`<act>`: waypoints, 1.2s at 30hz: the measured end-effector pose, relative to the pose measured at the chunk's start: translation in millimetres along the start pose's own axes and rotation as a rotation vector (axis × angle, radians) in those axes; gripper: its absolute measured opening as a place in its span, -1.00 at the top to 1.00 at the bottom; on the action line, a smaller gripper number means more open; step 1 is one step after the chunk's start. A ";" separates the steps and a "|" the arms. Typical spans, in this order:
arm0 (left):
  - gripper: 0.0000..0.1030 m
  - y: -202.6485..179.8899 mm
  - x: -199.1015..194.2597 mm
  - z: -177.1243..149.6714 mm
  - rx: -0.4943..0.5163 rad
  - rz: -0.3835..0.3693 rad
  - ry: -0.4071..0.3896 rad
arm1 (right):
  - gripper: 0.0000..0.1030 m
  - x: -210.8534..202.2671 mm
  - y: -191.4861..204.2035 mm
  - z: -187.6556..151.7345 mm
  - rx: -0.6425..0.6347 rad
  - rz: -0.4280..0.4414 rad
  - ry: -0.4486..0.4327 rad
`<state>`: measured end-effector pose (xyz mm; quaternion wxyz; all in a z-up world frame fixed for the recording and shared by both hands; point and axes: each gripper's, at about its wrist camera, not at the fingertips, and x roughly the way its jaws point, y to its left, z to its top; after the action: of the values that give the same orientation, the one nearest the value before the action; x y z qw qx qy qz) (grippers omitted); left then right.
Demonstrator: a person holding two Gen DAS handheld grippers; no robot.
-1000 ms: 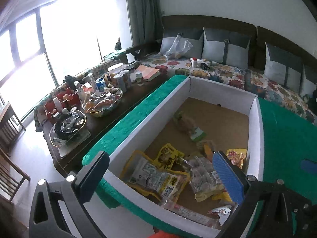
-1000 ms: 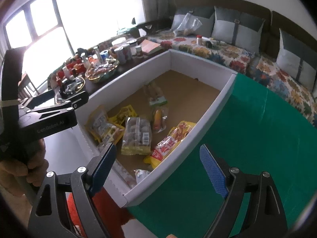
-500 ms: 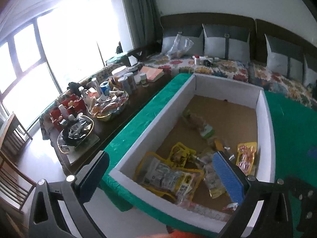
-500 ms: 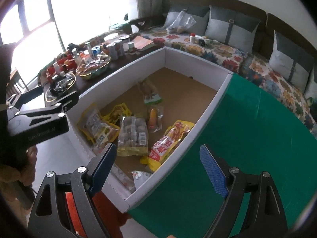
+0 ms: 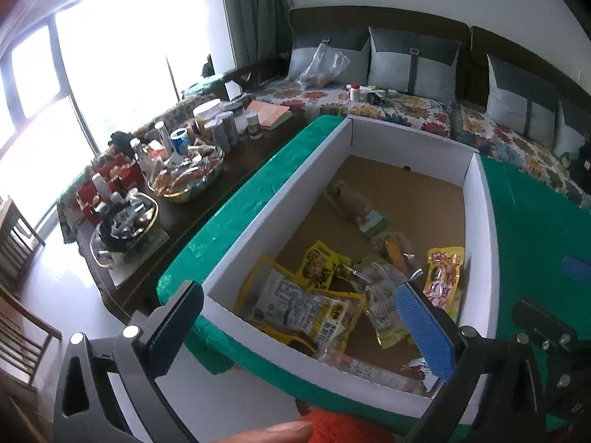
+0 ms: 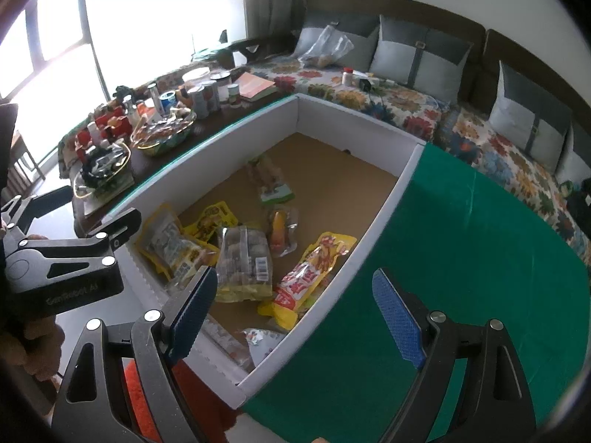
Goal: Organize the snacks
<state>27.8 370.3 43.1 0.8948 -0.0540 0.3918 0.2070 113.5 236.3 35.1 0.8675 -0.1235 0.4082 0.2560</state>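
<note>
Blue-padded left claw (image 5: 299, 317), right claw (image 6: 293, 313) both released, empty, angled down over box (image 6: 388, 199).

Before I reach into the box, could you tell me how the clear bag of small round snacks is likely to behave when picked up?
The clear bag looks like thin crinkly film, so probably floppy and sagging. Its loose round pieces would likely shift toward the low end. The glossy film may slip, so pinching the yellow bottom seam seems safer.
</note>
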 end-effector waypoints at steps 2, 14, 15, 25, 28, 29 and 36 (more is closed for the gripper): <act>-1.00 2.4 -0.1 0.4 -0.010 -0.004 0.003 | -0.72 0.8 1.0 0.8 0.001 0.005 0.006; -1.00 9.2 -1.0 3.3 -0.025 0.012 0.007 | -0.72 0.5 6.1 0.6 -0.011 -0.003 0.005; -1.00 9.7 -0.7 3.1 -0.024 0.013 0.007 | -0.72 0.3 6.4 0.3 -0.011 -0.003 0.005; -1.00 10.5 -0.2 3.3 -0.024 0.022 0.002 | -0.72 -0.8 10.1 2.1 -0.018 0.013 0.017; -1.00 11.1 -2.1 2.5 -0.027 0.022 0.002 | -0.72 -0.7 9.5 2.1 -0.022 0.014 0.017; -1.00 11.1 -2.0 2.7 -0.029 0.021 0.003 | -0.72 -0.8 9.0 1.8 -0.021 0.014 0.018; -1.00 10.1 -3.3 2.3 -0.025 0.019 0.005 | -0.72 -0.8 10.1 2.3 -0.020 0.012 0.019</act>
<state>23.1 379.0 47.7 0.8911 -0.0618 0.3917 0.2204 109.0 245.5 37.2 0.8608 -0.1322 0.4145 0.2643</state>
